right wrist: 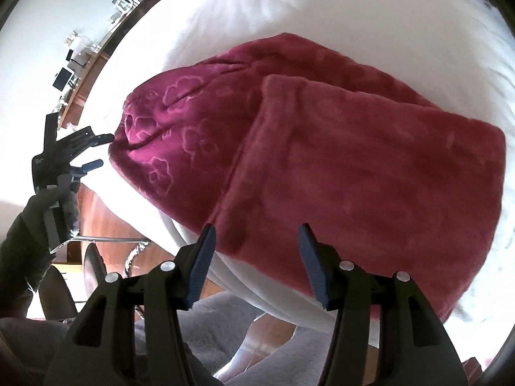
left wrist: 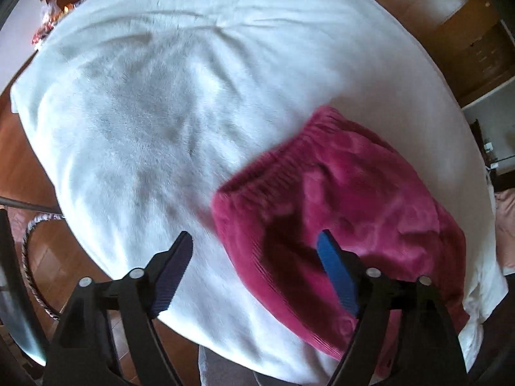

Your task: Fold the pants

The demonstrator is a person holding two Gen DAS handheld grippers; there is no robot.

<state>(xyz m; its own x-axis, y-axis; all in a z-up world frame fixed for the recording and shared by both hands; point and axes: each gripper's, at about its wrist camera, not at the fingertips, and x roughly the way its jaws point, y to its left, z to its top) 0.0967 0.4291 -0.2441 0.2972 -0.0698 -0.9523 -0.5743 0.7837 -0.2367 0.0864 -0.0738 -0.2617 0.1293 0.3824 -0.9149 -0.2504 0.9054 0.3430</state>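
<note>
Pants [right wrist: 322, 148]: plush magenta pair with an embossed flower pattern, lying folded on the white cover [right wrist: 354, 19] of the tabletop, one layer lapped over the other, the upper layer's edge running from 12 o'clock down to 7 o'clock across the right wrist view. In the left wrist view the pants [left wrist: 338, 206] lie at 4 o'clock, ribbed waistband facing 10 o'clock, the picture blurred. Cover [left wrist: 161, 112]: white, fleecy, creased, greyer patches toward 9 o'clock; it overhangs the tabletop's edge. Left gripper [left wrist: 254, 251]: jaws spread wide with nothing between them, having just been opening; the right blue pad [left wrist: 338, 273] stands over the pants, the left pad over bare cover; whether either touches the cloth cannot be told. In the right wrist view the left gripper [right wrist: 96, 151] appears at 9 o'clock, its tips just beside the waistband end of the pants, held by a gloved hand [right wrist: 35, 209]. Right gripper [right wrist: 257, 254]: jaws part spread, empty, above the near edge of the pants at 6 o'clock, gripping no cloth. Floor [left wrist: 19, 160]: reddish wood, visible round the tabletop.
</note>
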